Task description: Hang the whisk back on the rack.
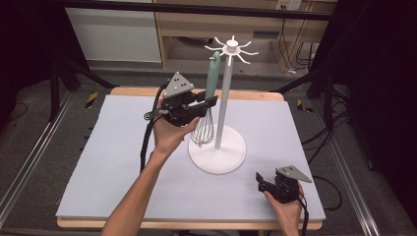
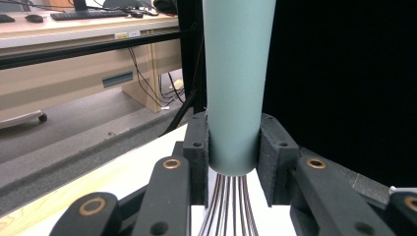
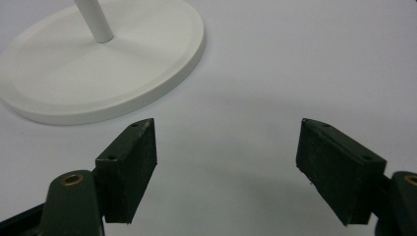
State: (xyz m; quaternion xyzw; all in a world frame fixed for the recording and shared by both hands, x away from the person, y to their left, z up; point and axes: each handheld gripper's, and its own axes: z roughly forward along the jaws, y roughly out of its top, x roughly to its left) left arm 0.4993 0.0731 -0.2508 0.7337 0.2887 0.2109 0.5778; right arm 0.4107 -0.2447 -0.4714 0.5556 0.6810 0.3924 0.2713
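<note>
While gripper-held: one whisk (image 1: 208, 105), one stand (image 1: 219, 147).

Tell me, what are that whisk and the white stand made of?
Whisk: the teal handle looks like matte plastic or silicone, smooth and glare-free; its thin shiny loops look like metal wire. Stand: evenly white with a soft sheen, probably painted metal or plastic.

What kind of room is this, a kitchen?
Probably not a kitchen: it looks like a lab or workshop. A desk with a keyboard, loose cables on the floor and dark metal frame rails surround the table with the whisk.
</note>
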